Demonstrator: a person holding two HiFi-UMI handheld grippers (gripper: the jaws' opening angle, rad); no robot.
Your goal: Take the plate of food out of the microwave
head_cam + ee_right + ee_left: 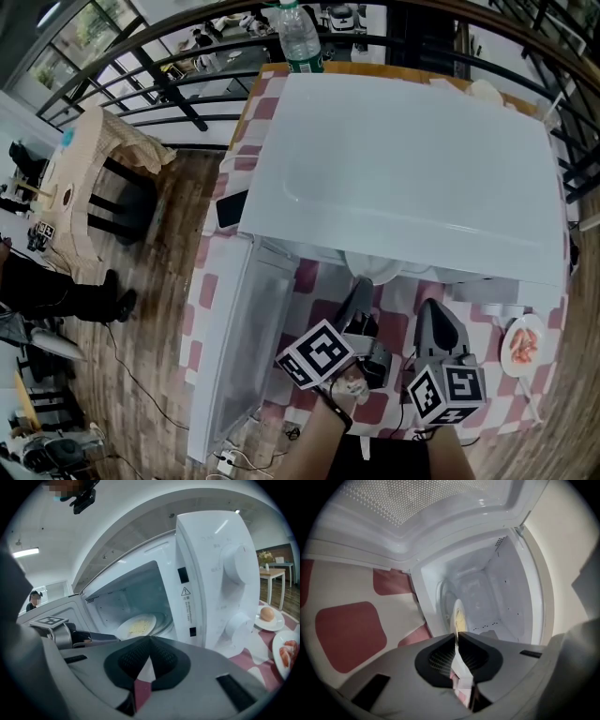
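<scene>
Currently left gripper (456,634) pinches plate (458,613) rim inside microwave (506,588); right gripper (150,638) closed, empty. Plate likely stiff, slick, breakable.

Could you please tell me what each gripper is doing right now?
Left hand-held gripper: closed on the plate of food.
Right hand-held gripper: closed, empty.

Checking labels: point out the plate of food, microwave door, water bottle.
plate of food (136,626), right gripper view, on the yellow food at its centre.
microwave door (234,347), head view, on the inner panel.
water bottle (298,37), head view, on the clear body.
</scene>
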